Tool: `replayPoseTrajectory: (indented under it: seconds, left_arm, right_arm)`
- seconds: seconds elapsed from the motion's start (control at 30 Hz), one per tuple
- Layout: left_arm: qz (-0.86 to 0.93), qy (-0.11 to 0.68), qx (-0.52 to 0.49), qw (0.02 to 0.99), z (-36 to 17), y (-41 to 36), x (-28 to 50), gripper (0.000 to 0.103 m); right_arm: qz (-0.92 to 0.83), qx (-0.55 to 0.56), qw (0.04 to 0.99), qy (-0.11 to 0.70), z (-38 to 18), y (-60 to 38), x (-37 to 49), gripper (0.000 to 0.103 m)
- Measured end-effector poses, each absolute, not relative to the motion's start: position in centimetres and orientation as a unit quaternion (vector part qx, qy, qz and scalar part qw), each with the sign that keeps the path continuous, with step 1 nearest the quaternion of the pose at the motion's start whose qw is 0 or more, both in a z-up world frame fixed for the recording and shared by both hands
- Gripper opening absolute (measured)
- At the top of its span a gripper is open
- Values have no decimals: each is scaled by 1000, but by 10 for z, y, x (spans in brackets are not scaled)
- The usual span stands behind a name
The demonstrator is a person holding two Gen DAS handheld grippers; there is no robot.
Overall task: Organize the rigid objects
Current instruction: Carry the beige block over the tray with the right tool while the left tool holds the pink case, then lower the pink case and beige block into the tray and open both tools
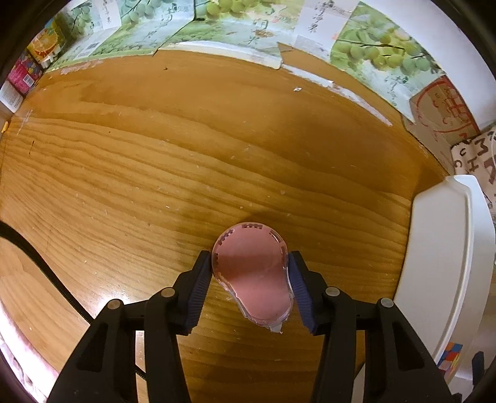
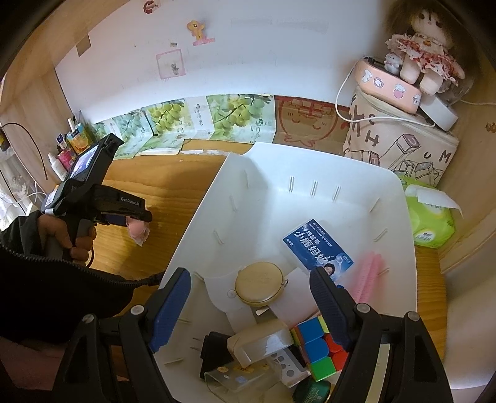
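Note:
A pink, clear-shelled correction tape dispenser [image 1: 251,269] sits between the blue pads of my left gripper [image 1: 249,257], which is shut on it just above the wooden desk [image 1: 155,170]. The right wrist view shows that left gripper [image 2: 136,223] in a person's hand, holding the pink dispenser [image 2: 138,231] left of the white basket [image 2: 310,155]. My right gripper [image 2: 249,272] stands open over the basket, holding nothing. In the basket lie a blue card box [image 2: 317,251], a round beige case [image 2: 259,286], a colour cube [image 2: 319,344], a pink strip [image 2: 370,272] and a white plug [image 2: 260,341].
The white basket [image 1: 449,248] stands at the right of the left wrist view. Grape-printed cardboard [image 1: 217,28] lines the back wall. A printed fabric bag [image 2: 400,145] with a doll on top and a green wipes pack [image 2: 431,223] stand right of the basket. Bottles [image 2: 62,155] crowd the far left.

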State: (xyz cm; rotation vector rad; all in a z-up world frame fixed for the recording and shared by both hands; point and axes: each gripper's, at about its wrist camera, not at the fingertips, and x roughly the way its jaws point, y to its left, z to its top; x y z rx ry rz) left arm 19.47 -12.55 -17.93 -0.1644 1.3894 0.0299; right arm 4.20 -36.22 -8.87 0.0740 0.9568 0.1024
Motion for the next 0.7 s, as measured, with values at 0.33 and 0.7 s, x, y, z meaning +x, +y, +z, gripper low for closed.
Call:
replayPoseTrajectory:
  seconds: [0.33, 0.7]
  left_arm:
    - [-24, 602, -65, 796, -152, -135, 172, 53]
    - [-87, 525, -51, 845, -102, -160, 149, 53]
  right_arm:
    - [52, 31, 895, 442, -81, -360, 30, 80]
    - [55, 27, 902, 426, -74, -362, 7, 80]
